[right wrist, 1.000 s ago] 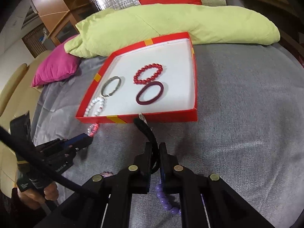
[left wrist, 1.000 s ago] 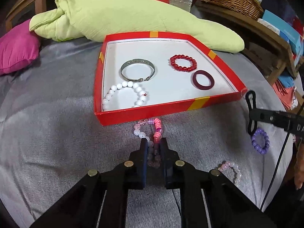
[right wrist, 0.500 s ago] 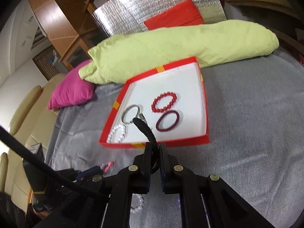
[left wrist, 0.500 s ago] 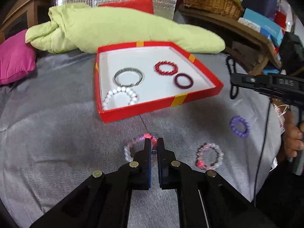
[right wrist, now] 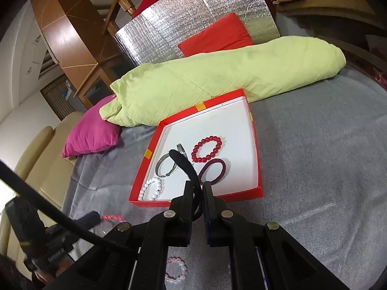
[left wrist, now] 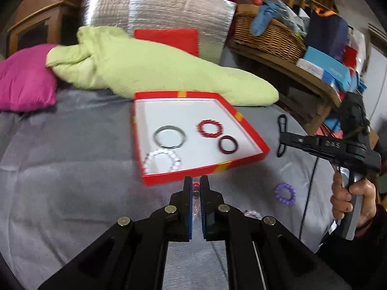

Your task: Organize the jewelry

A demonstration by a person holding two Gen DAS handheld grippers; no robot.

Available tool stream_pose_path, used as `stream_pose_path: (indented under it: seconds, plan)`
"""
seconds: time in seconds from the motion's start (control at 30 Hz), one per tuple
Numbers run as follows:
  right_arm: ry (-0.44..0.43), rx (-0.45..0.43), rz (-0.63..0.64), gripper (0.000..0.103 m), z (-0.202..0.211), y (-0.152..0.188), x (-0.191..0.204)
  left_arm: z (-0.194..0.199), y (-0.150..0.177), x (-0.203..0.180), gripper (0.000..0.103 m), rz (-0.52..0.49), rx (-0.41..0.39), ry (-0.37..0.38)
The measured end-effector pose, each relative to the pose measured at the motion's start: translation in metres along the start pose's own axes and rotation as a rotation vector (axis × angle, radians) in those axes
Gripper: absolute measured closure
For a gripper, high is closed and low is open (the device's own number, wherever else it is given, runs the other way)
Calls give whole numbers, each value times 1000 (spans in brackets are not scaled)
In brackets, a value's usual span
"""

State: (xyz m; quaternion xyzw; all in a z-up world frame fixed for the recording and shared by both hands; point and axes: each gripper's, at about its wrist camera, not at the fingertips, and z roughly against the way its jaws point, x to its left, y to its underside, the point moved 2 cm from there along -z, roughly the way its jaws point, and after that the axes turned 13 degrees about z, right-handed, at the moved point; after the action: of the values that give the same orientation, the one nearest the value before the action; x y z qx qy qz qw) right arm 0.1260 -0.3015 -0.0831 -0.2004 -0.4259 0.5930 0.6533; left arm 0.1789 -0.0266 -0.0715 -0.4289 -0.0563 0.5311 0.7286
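Observation:
A red box (left wrist: 205,175) (right wrist: 191,197) with a white floor lies on the grey cover. In it are a silver bangle (left wrist: 169,136), a white bead bracelet (left wrist: 162,162), a red bead bracelet (left wrist: 210,128) and a dark red ring (left wrist: 227,145). My left gripper (left wrist: 196,183) is shut on a pink bead bracelet (left wrist: 196,189), raised before the box's near wall. My right gripper (right wrist: 198,188) is shut on a black hair band (right wrist: 185,164), held above the box's near edge. A purple bracelet (left wrist: 285,193) and a pale pink bracelet (right wrist: 176,271) lie on the cover.
A green pillow (left wrist: 154,70) lies behind the box, a magenta cushion (left wrist: 24,77) at the far left. A silver foil panel (left wrist: 154,19) stands at the back. A wicker basket (left wrist: 268,33) sits on a wooden shelf at the right.
Both grippers have risen above the cover. The left one lifted the pink bracelet up to the box's near wall. The right one carried the black band over the box's near edge.

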Motion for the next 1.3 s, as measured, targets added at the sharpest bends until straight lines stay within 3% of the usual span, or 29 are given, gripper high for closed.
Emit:
stream_pose_path:
  seconds: [0.2,0.5,0.77,1.07,1.3]
  plan:
    - [-7,-13,-9,95,2,-1,-1,6,0,-4,97,-22,-26,25]
    - [14,-26,-17,95,-7,-6,-1,10,-17,-20,97,7,-131,90]
    - [72,-43,7,95,-26,-16,-4,-25,-40,-35,97,56,-154,128]
    - [125,21,66,95,-57,-18,-9,-78,-47,-42,97,83,-92,93]
    - [153,64,39,95,-71,-19,-25,-100,-47,-39,97,76,-56,57]
